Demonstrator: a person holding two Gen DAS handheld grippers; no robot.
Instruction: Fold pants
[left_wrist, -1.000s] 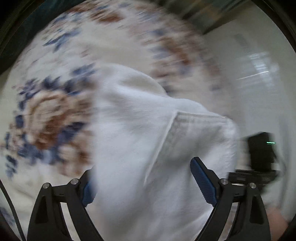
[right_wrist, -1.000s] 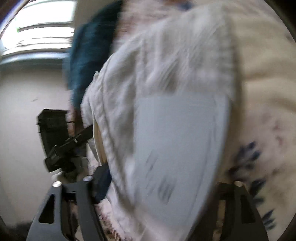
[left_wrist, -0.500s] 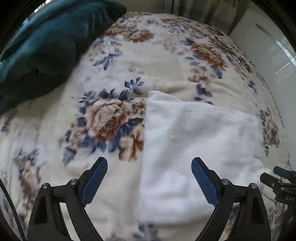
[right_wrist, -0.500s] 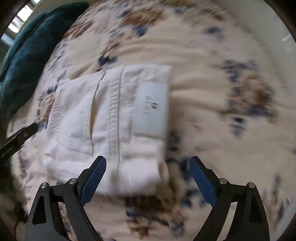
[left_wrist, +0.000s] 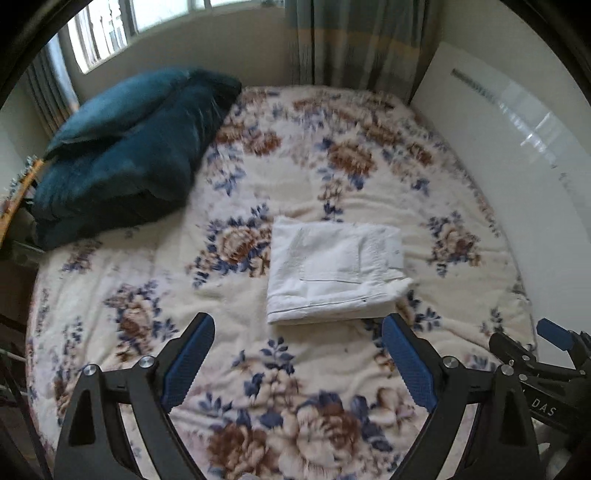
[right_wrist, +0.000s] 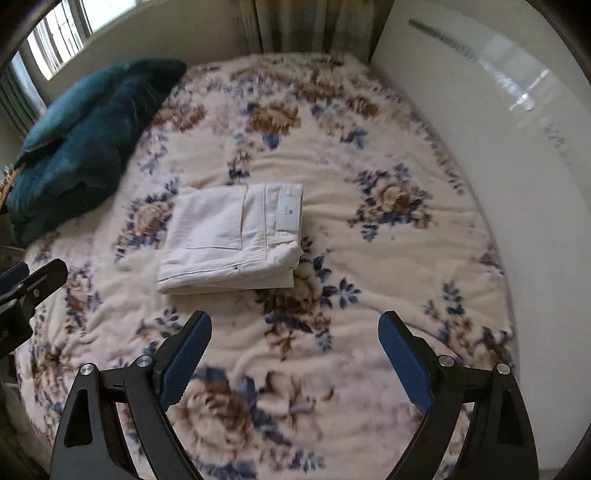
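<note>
Pants (left_wrist: 334, 273) lie folded in a neat stack mid-blanket (left_wrist: 332, 177), right of the pillow (left_wrist: 122, 155). My left gripper (left_wrist: 297, 363) and right gripper (right_wrist: 293, 360) both hang spread wide, holding nothing, well short of the pants. Fold looks done. Cloth is soft, light, floppy; layers could slide, so I'd pinch the thick near edge through all layers.

The small print on the white label (right_wrist: 289, 213) of the folded pants (right_wrist: 229, 240) is too tiny to read. The layers under the top fold are hidden. The blue pillow (left_wrist: 122, 155) looks smeared. The frame edge cuts off the window (left_wrist: 110, 33) and the curtain (left_wrist: 354, 40).
</note>
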